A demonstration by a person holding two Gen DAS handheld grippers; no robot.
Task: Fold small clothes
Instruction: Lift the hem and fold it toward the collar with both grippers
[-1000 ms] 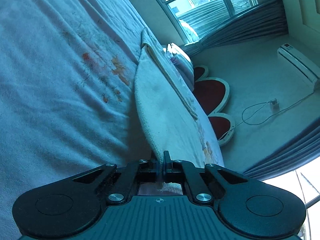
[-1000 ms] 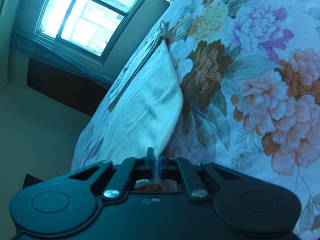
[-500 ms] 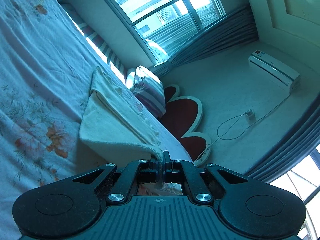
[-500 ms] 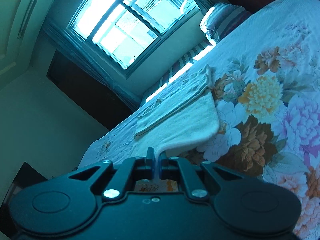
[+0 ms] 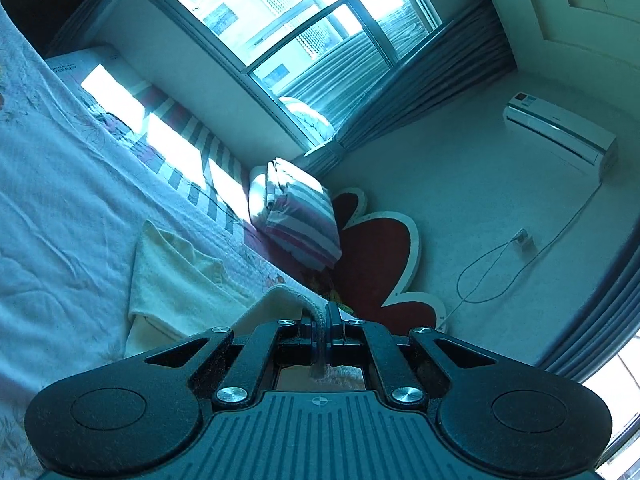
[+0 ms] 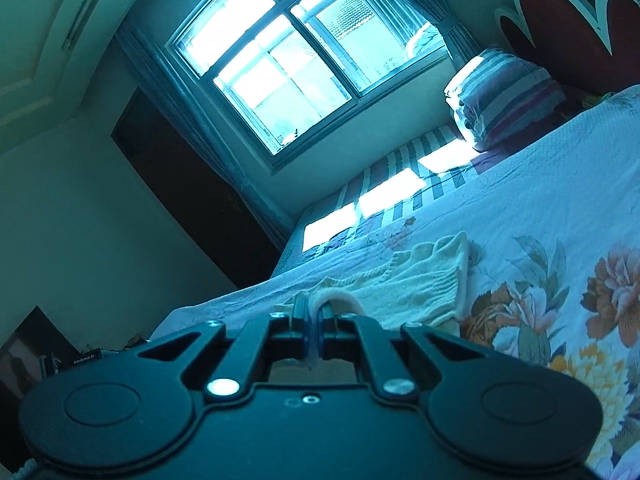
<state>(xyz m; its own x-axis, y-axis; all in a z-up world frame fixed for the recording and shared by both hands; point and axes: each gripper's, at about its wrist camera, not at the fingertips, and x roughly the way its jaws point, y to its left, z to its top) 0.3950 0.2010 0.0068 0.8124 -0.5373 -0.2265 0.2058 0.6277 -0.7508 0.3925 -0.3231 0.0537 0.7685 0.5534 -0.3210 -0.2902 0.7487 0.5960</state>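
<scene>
- A bed [image 5: 60, 208] fills the lower part of both wrist views, covered by a pale floral bedspread [image 6: 560, 240] that serves as the flat work surface for folding.
- Behind it, a large window [image 6: 280, 60] throws bright patches of sun onto a striped sheet [image 5: 188, 160] along the bed's far edge; a striped pillow [image 5: 300, 216] leans against a dark red, petal-shaped headboard [image 5: 376, 256].
- A cream knitted garment [image 5: 176, 280] lies on the bedspread near the middle of the bed, well apart from the pillow. Part of it lies flat, and its near edge rises off the bed towards both cameras.
- That raised edge looks like a fold in hand: judging by the pose, two corners are held up so the near half can be carried over the flat half (which part of the garment each corner is cannot be told).
- The left gripper [image 5: 320, 318] has its jaws closed to a narrow slit, pinching a thick rolled hem of the garment between them; the fabric curls up and over the fingertips.
- The right gripper [image 6: 314, 316] is likewise closed tight on the garment, with a loop of cream hem arching over its jaws.
- Neither hand of the person shows in either view.
</scene>
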